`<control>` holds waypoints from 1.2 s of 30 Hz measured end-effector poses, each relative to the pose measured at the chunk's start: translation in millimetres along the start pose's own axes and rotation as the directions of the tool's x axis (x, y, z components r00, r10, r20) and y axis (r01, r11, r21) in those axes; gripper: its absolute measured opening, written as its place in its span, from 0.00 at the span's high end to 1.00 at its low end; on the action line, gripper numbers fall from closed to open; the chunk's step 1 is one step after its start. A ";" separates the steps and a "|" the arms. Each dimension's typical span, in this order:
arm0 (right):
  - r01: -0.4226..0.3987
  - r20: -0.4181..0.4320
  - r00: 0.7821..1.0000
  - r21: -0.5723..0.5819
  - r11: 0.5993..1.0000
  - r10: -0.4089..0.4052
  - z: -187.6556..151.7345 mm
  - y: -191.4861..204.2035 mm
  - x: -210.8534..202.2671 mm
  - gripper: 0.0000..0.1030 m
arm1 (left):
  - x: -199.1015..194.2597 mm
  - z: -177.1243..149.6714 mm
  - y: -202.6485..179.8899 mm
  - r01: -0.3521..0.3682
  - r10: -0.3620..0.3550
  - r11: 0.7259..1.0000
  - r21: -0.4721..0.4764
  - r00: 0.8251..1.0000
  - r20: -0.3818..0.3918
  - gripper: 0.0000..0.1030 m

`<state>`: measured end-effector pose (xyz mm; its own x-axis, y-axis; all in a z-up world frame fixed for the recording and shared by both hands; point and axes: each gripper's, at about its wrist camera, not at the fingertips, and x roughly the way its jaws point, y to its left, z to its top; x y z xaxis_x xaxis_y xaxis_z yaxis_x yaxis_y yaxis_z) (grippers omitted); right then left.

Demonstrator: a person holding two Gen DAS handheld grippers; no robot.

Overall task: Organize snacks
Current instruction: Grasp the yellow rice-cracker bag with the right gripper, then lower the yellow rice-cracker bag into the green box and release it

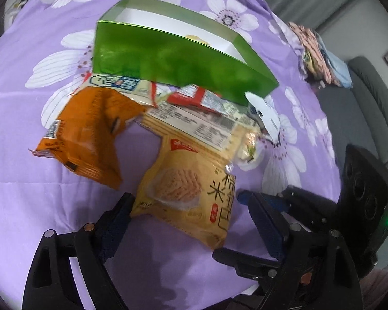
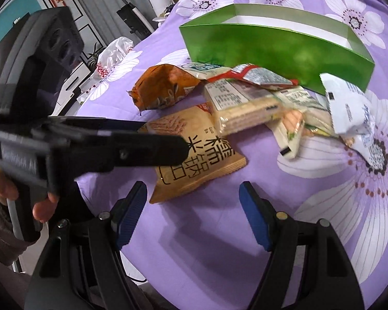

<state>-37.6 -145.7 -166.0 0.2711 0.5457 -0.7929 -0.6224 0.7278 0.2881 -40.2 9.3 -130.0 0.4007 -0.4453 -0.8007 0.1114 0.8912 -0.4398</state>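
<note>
We have both claws hovering low over a purple floral cloth point(image 2: 219, 245) that covers the desk, with the snacks heaped against the near wall of an open green box point(image 1: 168, 62) lying further in from the near edge. Our left claw point(image 1: 191, 222) is spread wide, its jaws straddling the near end of the tan rice-cracker packet point(image 1: 183, 193) without pinching it; our right claw point(image 2: 192, 214) is equally wide and holds nothing, hanging just short of that same packet. Behind it lie an orange packet point(image 1: 88, 134), a clear-wrapped stack of crackers point(image 2: 243, 108), a red packet point(image 1: 194, 98) and a white packet point(image 2: 349, 103), overlapping one another. As we see it, the danger is crowding: both claws aim at one packet and could collide, and a shallow grip on slick film might slip or drag the neighbours off the pile.
</note>
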 end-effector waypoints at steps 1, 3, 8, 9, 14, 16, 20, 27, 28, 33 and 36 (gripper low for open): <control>0.002 0.002 1.000 0.001 1.000 -0.002 0.0 -0.5 0.3 0.28 | 1.8 -1.7 -5.0 -0.011 0.011 1.000 0.022 1.000 -0.009 0.14; 0.005 0.006 1.000 -0.001 1.000 -0.005 -0.5 -0.2 0.3 0.28 | 4.8 -2.9 -10.9 -0.014 0.015 0.999 0.048 1.000 -0.027 0.14; 0.020 0.015 1.000 -0.010 1.000 -0.020 3.0 1.6 4.8 0.28 | 10.2 -0.6 -21.5 -0.020 0.024 0.996 0.091 0.998 -0.052 0.14; 0.022 0.017 1.000 -0.011 1.000 -0.021 3.5 1.3 5.0 0.28 | 10.4 1.3 -20.8 -0.026 0.030 0.996 0.085 0.998 -0.046 0.14; 0.053 0.020 0.998 -0.041 0.998 -0.052 3.9 1.8 7.1 0.38 | 15.0 9.8 -14.8 -0.031 0.033 0.998 0.063 0.999 -0.034 0.14; 0.063 0.021 0.998 -0.052 0.997 -0.062 3.2 1.4 7.4 0.45 | 19.1 8.7 -13.8 -0.019 0.021 0.998 0.053 0.999 -0.044 0.27; 0.061 0.032 0.998 -0.056 0.997 -0.059 1.8 0.9 7.0 0.55 | 22.0 6.2 -12.2 -0.010 0.012 0.999 0.031 0.999 -0.047 0.37; 0.032 0.068 0.997 -0.049 0.998 -0.029 -1.0 4.9 0.4 0.70 | 11.2 2.8 -25.0 -0.049 0.049 0.997 0.062 0.999 0.004 0.42; 0.020 0.075 0.997 -0.045 0.999 -0.017 -1.7 4.8 -2.9 0.70 | 8.3 1.7 -28.5 -0.057 0.057 0.996 0.075 0.998 0.011 0.42; 0.011 0.131 0.991 -0.057 0.998 -0.004 -2.0 14.3 -26.1 0.71 | -9.9 0.3 -38.8 -0.059 0.055 0.995 0.083 0.997 0.051 0.42; -0.004 0.172 0.985 -0.058 0.998 0.014 4.6 19.2 -43.9 0.72 | -28.2 3.5 -48.2 -0.062 0.052 0.993 0.096 0.994 0.099 0.42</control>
<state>-58.0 -153.7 -123.2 0.3852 0.6190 -0.6844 -0.6652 0.7003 0.2591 -53.7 -20.8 -84.8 0.4943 -0.3872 -0.7783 0.1730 0.9212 -0.3484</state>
